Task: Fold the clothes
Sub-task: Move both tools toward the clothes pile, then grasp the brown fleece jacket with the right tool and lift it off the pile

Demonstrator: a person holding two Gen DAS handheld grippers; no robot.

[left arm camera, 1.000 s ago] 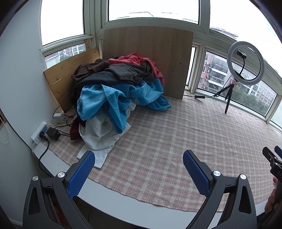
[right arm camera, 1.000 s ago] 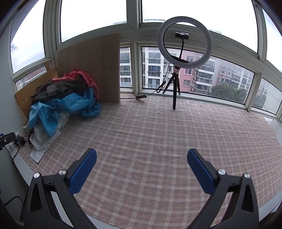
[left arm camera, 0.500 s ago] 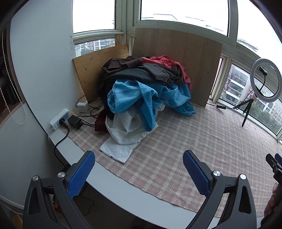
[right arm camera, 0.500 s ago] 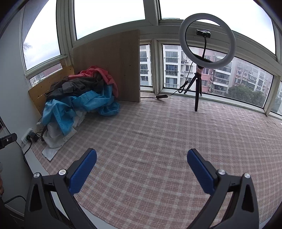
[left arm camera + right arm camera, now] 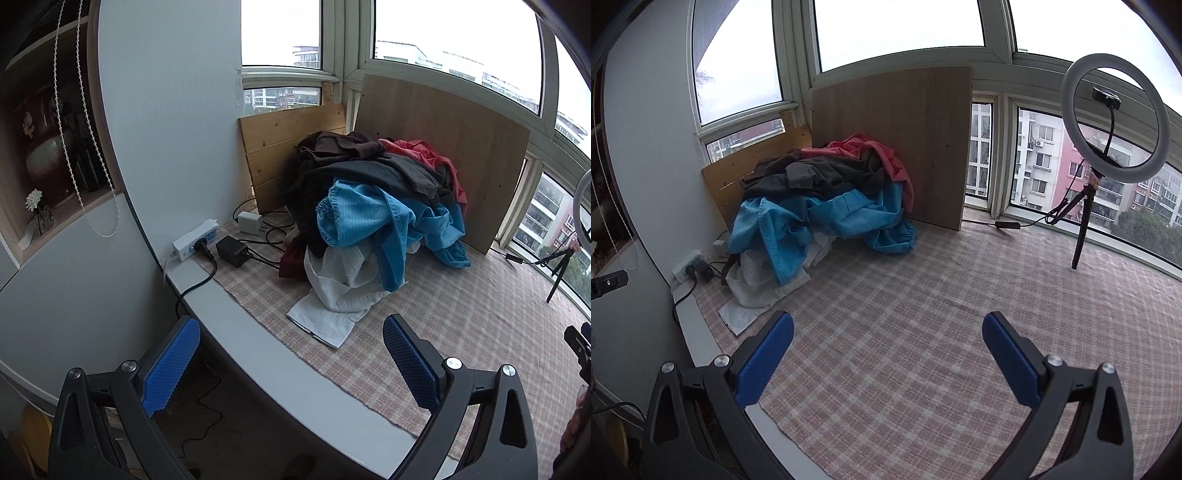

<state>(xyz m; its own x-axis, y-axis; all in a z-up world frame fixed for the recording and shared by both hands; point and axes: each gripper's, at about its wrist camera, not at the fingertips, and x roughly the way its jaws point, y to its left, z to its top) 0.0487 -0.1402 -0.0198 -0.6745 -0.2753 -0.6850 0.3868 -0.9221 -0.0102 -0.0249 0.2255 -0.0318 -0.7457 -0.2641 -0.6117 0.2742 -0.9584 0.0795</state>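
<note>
At the far left of the left wrist view a wall niche holds a vase (image 5: 42, 147) and a small white flower (image 5: 34, 194), with a bead cord (image 5: 79, 140) hanging in front. Next along, a power strip (image 5: 194, 240), a black adapter (image 5: 232, 251) and a white charger (image 5: 250, 222) lie on the sill by the edge of the plaid cloth (image 5: 461, 314). The left gripper (image 5: 291, 349) hangs over the sill's front edge, its blue fingers (image 5: 168, 365) spread wide and holding nothing. The clothes pile (image 5: 376, 206) sits in the back corner on the cloth, against two wooden boards (image 5: 443, 114): brown and grey pieces on top, red behind, a blue garment (image 5: 369, 221) draped down the front, and a white garment (image 5: 332, 306) spilling out at the bottom toward the gripper, well apart from it.

In the right wrist view the pile (image 5: 820, 199) lies at left, the white piece (image 5: 753, 291) nearest the sill edge. The right gripper (image 5: 888, 352) hovers above the bare cloth (image 5: 923, 295), fingers (image 5: 1010, 356) wide apart and empty, near the pile but not touching it. At far right a ring light (image 5: 1115, 122) stands on a tripod by the window
</note>
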